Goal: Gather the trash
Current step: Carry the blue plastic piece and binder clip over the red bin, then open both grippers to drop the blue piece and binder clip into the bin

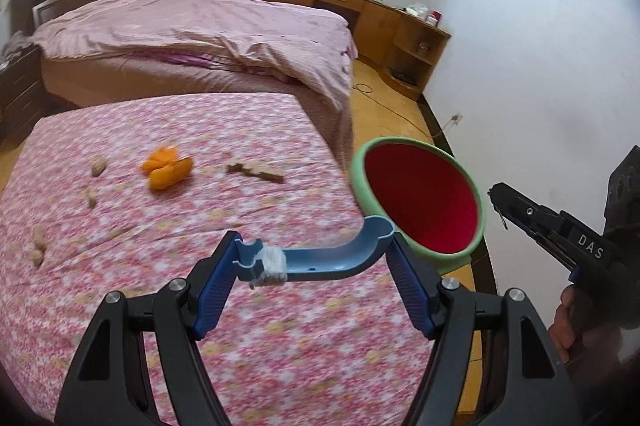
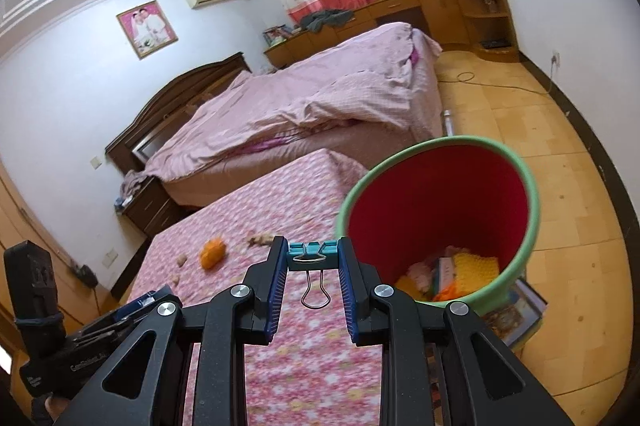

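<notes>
My left gripper (image 1: 316,246) is shut on a curved blue plastic piece (image 1: 340,258) with a white tuft, which spans the gap between its blue pads above the pink floral table (image 1: 260,338). My right gripper (image 2: 312,246) is shut on a teal binder clip (image 2: 312,251) whose wire loop hangs down. A green bin with a red inside (image 2: 440,194) stands just right of the table and holds several scraps. In the left wrist view that bin (image 1: 424,194) is beyond my fingertips. Orange peel (image 1: 166,168), peanut shells (image 1: 98,166) and a brown scrap (image 1: 256,172) lie on the cloth.
A bed with a pink cover (image 1: 192,34) stands beyond the table, with wooden cabinets (image 1: 360,6) along the far wall. A cable (image 2: 480,82) runs over the wooden floor right of the bed. Books or boxes (image 2: 516,314) lie under the bin. The right gripper (image 1: 498,200) shows at the right edge.
</notes>
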Demonstrator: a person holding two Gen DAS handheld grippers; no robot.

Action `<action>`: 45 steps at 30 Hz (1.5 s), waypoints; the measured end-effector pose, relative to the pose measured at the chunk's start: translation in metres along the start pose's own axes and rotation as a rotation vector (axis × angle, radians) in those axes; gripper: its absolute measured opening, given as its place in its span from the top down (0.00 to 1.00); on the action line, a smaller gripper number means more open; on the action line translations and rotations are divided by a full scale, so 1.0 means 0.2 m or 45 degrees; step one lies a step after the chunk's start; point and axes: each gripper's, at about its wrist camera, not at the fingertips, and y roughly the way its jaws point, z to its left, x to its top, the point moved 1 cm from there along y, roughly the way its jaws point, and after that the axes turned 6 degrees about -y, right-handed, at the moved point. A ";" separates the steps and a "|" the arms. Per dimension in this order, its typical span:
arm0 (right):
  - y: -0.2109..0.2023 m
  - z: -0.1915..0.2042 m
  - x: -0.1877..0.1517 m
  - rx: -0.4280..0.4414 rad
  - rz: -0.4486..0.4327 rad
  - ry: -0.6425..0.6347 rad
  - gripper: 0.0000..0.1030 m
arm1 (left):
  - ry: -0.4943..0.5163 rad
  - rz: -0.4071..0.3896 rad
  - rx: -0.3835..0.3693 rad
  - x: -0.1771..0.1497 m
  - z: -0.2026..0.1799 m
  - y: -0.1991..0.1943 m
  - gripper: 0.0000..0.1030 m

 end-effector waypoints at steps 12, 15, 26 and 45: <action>0.01 -0.24 0.03 -0.060 -0.004 0.092 0.75 | 0.100 0.056 -0.020 0.03 -0.26 0.25 0.29; 0.02 -0.30 0.04 -0.080 -0.010 0.105 0.75 | 0.120 0.062 -0.023 0.05 -0.31 0.32 0.29; 0.14 -0.49 0.10 -0.116 0.016 0.158 0.75 | 0.237 0.127 -0.006 0.08 -0.50 0.59 0.29; 0.35 -0.72 0.12 -0.175 0.099 0.208 0.75 | 0.422 0.194 0.009 0.10 -0.65 0.89 0.29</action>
